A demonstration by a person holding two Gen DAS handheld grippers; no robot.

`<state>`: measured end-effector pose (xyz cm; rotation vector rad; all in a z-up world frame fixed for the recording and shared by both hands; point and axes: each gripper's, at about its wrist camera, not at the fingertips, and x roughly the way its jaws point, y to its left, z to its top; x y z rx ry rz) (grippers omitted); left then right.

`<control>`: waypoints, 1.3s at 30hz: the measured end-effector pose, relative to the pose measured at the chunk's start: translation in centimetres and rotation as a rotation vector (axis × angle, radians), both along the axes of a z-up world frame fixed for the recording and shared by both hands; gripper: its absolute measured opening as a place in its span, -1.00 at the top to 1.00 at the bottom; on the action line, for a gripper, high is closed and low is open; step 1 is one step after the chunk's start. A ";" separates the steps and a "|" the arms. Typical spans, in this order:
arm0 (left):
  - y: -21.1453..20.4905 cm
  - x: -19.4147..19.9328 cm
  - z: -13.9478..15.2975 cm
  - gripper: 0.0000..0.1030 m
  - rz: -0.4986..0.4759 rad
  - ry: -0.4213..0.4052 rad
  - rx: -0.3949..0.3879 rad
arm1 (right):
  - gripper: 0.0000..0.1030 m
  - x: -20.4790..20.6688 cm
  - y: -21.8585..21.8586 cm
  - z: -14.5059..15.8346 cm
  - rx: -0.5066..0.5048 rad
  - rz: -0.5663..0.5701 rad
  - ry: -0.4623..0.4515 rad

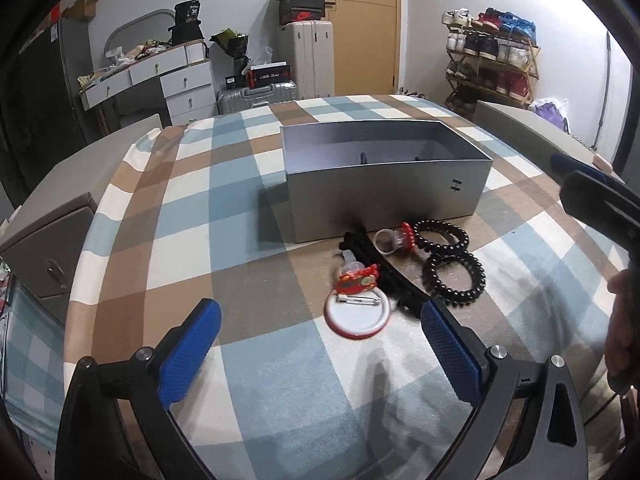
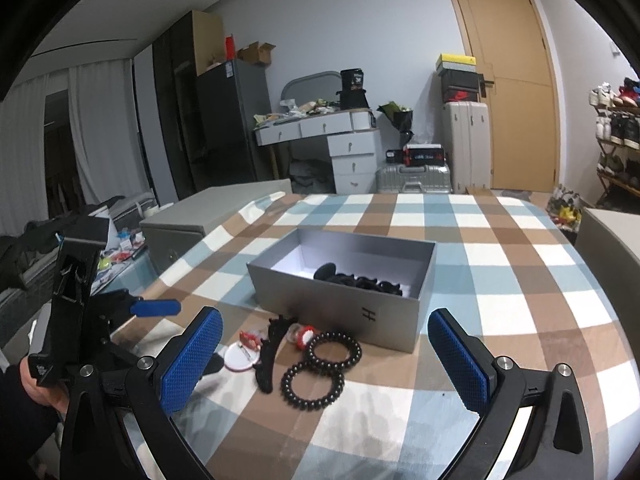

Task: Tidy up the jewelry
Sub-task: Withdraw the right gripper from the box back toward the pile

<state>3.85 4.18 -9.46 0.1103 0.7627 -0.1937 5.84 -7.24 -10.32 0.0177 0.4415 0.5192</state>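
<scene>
Left gripper (image 1: 320, 320) spread wide, empty, above the badge (image 1: 356, 316). Right gripper (image 2: 326, 330) spread, empty, lower frame. Grey box (image 2: 332, 292) mid-frame; hair ties (image 2: 334, 354) before it.

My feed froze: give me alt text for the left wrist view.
The open left gripper hovers over a checked tablecloth, empty, just short of a round pin badge. Beyond lie a black hair clip, two coil hair ties and an open grey box.

You are facing pale grey walls (image 2: 360, 20) and a tan wooden door (image 2: 516, 92). A white dresser with drawers (image 2: 352, 152) is standing beside silver hard-shell suitcases (image 2: 464, 144), a wooden shoe rack (image 1: 492, 64) is holding sneakers, and white curtains (image 2: 100, 128) are hanging left.
</scene>
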 end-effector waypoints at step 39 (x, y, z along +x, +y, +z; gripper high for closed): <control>-1.6 1.5 -1.5 0.28 -0.187 0.159 0.001 | -1.00 -0.1 -0.8 -0.9 0.002 -0.012 0.057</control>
